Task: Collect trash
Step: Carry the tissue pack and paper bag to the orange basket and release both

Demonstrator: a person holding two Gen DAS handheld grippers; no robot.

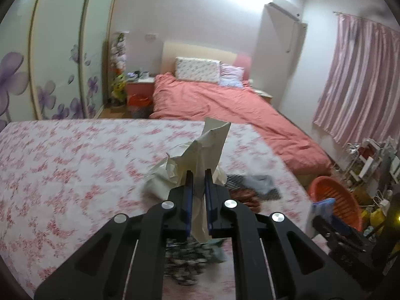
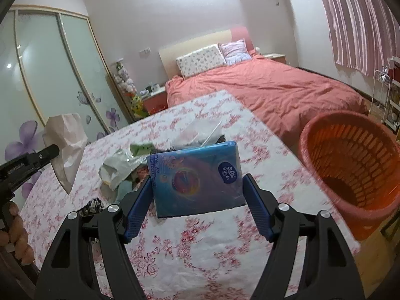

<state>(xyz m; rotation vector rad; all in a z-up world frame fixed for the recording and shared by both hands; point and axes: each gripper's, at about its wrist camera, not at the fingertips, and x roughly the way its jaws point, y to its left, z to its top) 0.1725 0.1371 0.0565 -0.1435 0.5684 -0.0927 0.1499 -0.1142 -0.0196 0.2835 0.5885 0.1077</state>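
left claw pinched on crumpled beige paper, lifted above the floral counter. wrappers lie mid-counter, uncollected. right claw grips a blue tissue pack, held near the orange basket. nothing visibly binned; roughly midway.

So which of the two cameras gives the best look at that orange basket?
The right wrist view. There the orange basket fills the right side, so you see its slatted wall and down inside it. In the left wrist view it is small, near the edge and partly hidden behind the blue tissue pack.
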